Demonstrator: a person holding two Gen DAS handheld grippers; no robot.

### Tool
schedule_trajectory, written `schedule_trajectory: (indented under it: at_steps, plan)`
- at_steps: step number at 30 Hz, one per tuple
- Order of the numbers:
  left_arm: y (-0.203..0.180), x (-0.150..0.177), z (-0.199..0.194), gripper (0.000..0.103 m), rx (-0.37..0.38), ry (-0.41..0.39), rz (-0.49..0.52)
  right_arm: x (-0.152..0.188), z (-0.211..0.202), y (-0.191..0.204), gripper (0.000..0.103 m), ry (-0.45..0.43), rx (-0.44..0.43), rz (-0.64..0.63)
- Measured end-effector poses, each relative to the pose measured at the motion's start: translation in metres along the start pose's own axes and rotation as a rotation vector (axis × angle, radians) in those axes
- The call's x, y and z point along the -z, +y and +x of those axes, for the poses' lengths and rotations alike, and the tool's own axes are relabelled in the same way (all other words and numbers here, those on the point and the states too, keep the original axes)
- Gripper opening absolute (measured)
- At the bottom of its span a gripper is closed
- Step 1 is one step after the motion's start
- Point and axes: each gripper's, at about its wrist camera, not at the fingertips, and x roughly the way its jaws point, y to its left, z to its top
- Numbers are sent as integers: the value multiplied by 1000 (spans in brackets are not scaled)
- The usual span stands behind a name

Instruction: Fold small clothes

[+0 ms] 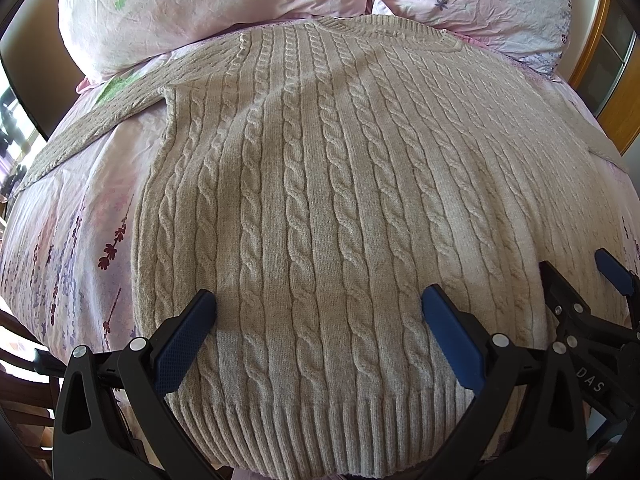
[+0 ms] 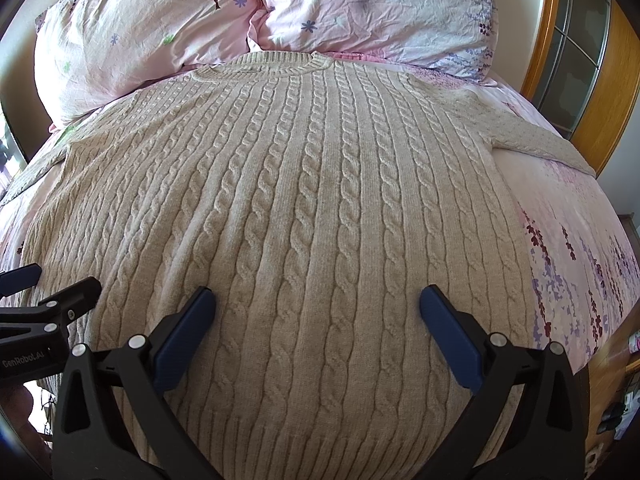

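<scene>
A beige cable-knit sweater (image 1: 320, 200) lies flat on the bed, collar at the far end by the pillows, ribbed hem nearest me; it also shows in the right wrist view (image 2: 312, 208). Its left sleeve (image 1: 92, 128) stretches out to the left, its right sleeve (image 2: 536, 136) to the right. My left gripper (image 1: 318, 304) is open and empty above the hem's left part. My right gripper (image 2: 316, 300) is open and empty above the lower middle; it also shows at the right edge of the left wrist view (image 1: 576, 276). The left gripper shows at the left edge of the right wrist view (image 2: 48, 280).
Two pink floral pillows (image 1: 208, 4) (image 2: 376, 4) lie at the head of the bed. The pink floral sheet (image 2: 576, 240) shows on both sides of the sweater. A wooden-framed glass door (image 2: 580, 48) stands at the right. A dark chair (image 1: 24, 380) stands at the lower left.
</scene>
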Motion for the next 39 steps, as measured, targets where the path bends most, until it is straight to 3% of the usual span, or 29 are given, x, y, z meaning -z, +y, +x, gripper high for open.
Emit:
schedule_trajectory:
  at_steps: [3, 6, 9, 11, 13, 14, 16, 18, 22, 23, 24, 25, 26, 28, 30, 32, 35, 38, 39]
  plan:
    - [-2, -1, -3, 102, 2, -16, 44, -21, -5, -25, 101, -21, -137, -93]
    - [11, -11, -10, 102, 52, -57, 37, -51, -26, -89, 101, -160, -145, 93]
    - [46, -28, -23, 102, 104, -179, -50, -85, -33, -196, 101, -288, -56, 372]
    - [72, -40, -28, 102, 148, -254, -119, -100, -16, -270, 96, -280, 34, 561]
    - [98, -47, -27, 102, 207, -317, -186, -106, 8, -335, 61, -214, 87, 737]
    - [111, -50, -27, 102, 237, -356, -219, -104, 22, -364, 56, -181, 81, 834]
    - [131, -53, -26, 102, 254, -431, -264, -92, 43, -407, 54, -144, 50, 1003]
    - [150, -61, -26, 102, 210, -467, -298, -82, 59, -433, 50, -125, 30, 1107]
    - [190, -72, -19, 102, 157, -471, -382, -80, 77, -450, 41, -146, 44, 1145]
    - [201, -75, -17, 102, 153, -471, -416, -83, 80, -451, 39, -145, 61, 1136]
    - [209, -74, -18, 102, 152, -475, -440, -87, 85, -451, 30, -137, 82, 1123]
    - [218, -74, -17, 102, 155, -478, -462, -91, 90, -455, 11, -123, 98, 1107]
    - [226, -73, -17, 102, 155, -478, -484, -94, 93, -457, 7, -107, 115, 1091]
    - [241, -72, -16, 102, 166, -486, -524, -108, 84, -446, 6, -140, 181, 1023]
    - [252, -67, -17, 102, 169, -500, -554, -132, 56, -412, 6, -262, 213, 860]
    - [263, -65, -16, 102, 135, -503, -576, -157, 31, -358, 6, -357, 127, 698]
    - [275, -67, -15, 102, 66, -498, -583, -186, 1, -243, 6, -436, -107, 420]
    - [284, -66, -13, 102, 22, -497, -615, -185, -5, -109, 9, -380, -330, 93]
    - [289, -65, -12, 102, 25, -497, -630, -177, 1, -64, 17, -324, -368, -27]
